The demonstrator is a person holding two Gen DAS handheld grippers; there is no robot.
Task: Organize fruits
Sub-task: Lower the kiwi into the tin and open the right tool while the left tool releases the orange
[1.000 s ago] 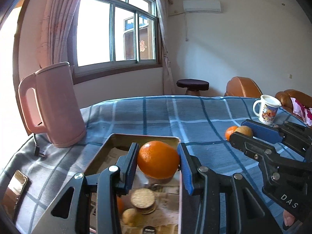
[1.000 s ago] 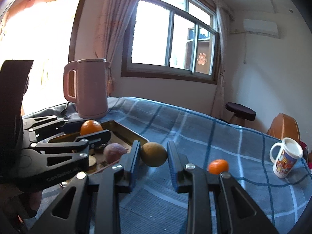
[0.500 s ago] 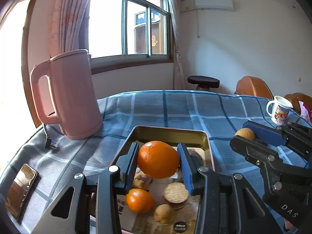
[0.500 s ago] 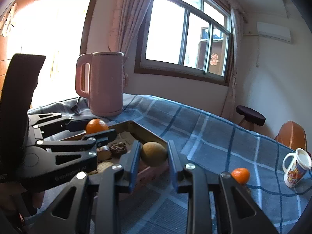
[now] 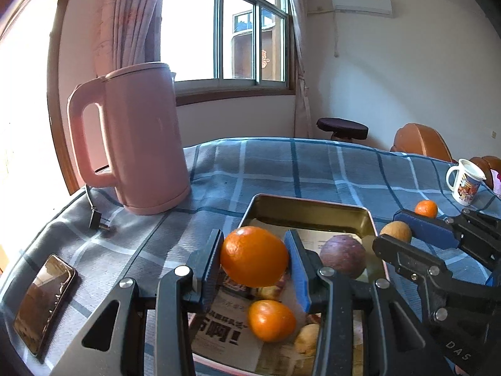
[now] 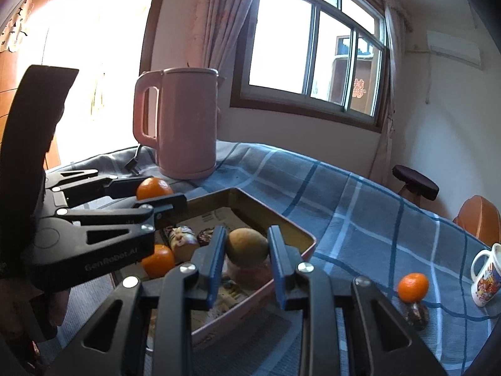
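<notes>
Sunlit window (image 5: 225, 31) — white wall (image 5: 391, 78), stool (image 5: 342, 124)

A pink kettle (image 5: 141, 144) at ten o'clock stands on blue plaid cloth (image 5: 313, 169) with white lines, a bright orange (image 5: 254, 256) at centre, a purple-brown fruit (image 5: 343, 255) at three o'clock.

A shallow rectangular metal tray (image 5: 308, 211) sits on the bench under a blue checked cloth (image 5: 313, 169). Behind it to the left stands a pink electric kettle (image 5: 137, 144); a dark smartphone (image 5: 43, 302) lies at the near left. A small loose mandarin (image 6: 412, 287) and a printed white mug (image 6: 485, 277) lie well right of the tray.
</notes>
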